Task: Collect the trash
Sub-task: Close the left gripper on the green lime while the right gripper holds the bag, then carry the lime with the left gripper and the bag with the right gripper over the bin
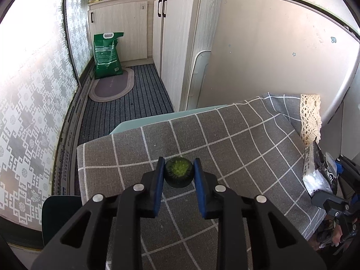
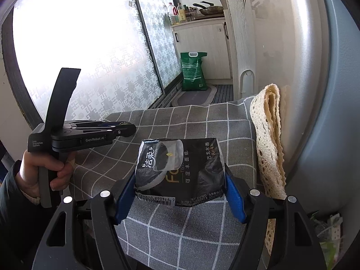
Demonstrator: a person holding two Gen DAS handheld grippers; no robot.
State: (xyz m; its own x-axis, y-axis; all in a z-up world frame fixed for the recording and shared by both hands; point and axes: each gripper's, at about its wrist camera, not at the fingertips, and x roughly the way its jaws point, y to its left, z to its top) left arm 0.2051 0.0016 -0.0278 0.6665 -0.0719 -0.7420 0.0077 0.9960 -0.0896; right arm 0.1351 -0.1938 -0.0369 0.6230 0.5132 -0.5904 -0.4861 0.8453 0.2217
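Observation:
A dark green cucumber end point(image 1: 178, 173) with a pale cut face lies on the grey checked tablecloth point(image 1: 247, 135). My left gripper point(image 1: 179, 161) has its blue pads against both sides of it. From the right wrist view, the left gripper point(image 2: 128, 127) reaches in from the left with a hand point(image 2: 45, 173) on its handle, and a bit of green shows at its tip. My right gripper point(image 2: 180, 181) is shut on a crumpled black tissue pack point(image 2: 180, 168), held just above the cloth. That pack point(image 1: 317, 175) also shows at the right edge of the left wrist view.
A folded cream lace cloth point(image 2: 270, 135) leans against the pale appliance wall point(image 2: 315, 90) on the right. Past the table's far edge are a striped floor mat point(image 1: 135, 94), a green sack point(image 1: 108, 54), pale cabinets point(image 1: 175, 45) and a patterned glass door point(image 1: 33, 90).

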